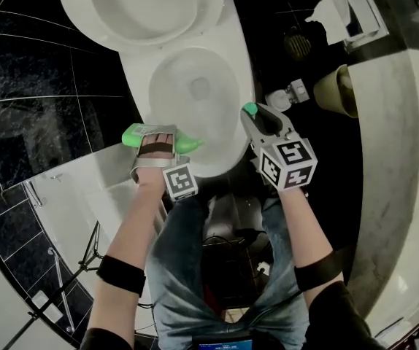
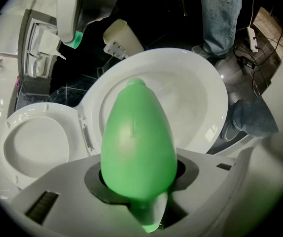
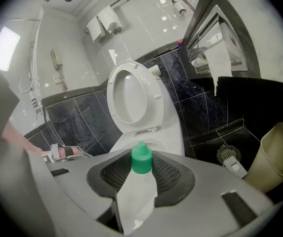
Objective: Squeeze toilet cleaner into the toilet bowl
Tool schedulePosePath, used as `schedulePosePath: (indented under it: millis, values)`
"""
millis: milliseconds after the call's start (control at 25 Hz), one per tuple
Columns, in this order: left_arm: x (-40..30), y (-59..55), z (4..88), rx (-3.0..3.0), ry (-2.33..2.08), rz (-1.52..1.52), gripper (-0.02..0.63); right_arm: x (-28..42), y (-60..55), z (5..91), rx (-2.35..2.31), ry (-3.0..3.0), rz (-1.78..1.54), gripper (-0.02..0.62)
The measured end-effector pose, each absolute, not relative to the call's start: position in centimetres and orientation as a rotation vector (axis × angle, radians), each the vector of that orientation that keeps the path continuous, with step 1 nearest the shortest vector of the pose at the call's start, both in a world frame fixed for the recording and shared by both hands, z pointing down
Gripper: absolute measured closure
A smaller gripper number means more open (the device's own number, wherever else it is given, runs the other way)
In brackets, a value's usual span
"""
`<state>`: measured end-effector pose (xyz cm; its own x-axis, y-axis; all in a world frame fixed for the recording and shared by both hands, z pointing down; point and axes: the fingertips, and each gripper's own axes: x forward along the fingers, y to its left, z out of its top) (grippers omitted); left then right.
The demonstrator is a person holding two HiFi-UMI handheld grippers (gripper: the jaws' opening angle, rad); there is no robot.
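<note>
Bottle (image 2: 139, 142): green, egg-shaped cleaner bottle, lying near level above the near rim of the bowl (image 1: 242, 93), one end reaching over the opening; likely placed so the liquid falls inside, not on the floor. Left gripper (image 1: 153, 143): jaws part closed round the bottle's belly, pads pressing both sides; a grip fit for squeezing. Right gripper (image 3: 140, 174): jaws part closed on a green cap (image 3: 141, 159) with something white under it, held by the bowl's right edge, apart from the bottle; probably kept clear of the pour. Seat (image 1: 129, 6): raised, leaving the bowl open. No liquid seen yet
</note>
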<state>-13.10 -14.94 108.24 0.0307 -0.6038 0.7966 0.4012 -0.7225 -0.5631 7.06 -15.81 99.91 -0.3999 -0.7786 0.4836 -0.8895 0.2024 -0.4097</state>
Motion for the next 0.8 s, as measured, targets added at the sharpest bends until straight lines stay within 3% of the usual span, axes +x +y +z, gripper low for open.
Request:
schedulePosePath:
  millis: [800]
  values:
    - [-11.1, -14.5, 110.5, -1.65, 0.073, -1.881, 0.42, 10.3, -16.1, 100.2, 1.699, -2.247, 1.027, 0.449]
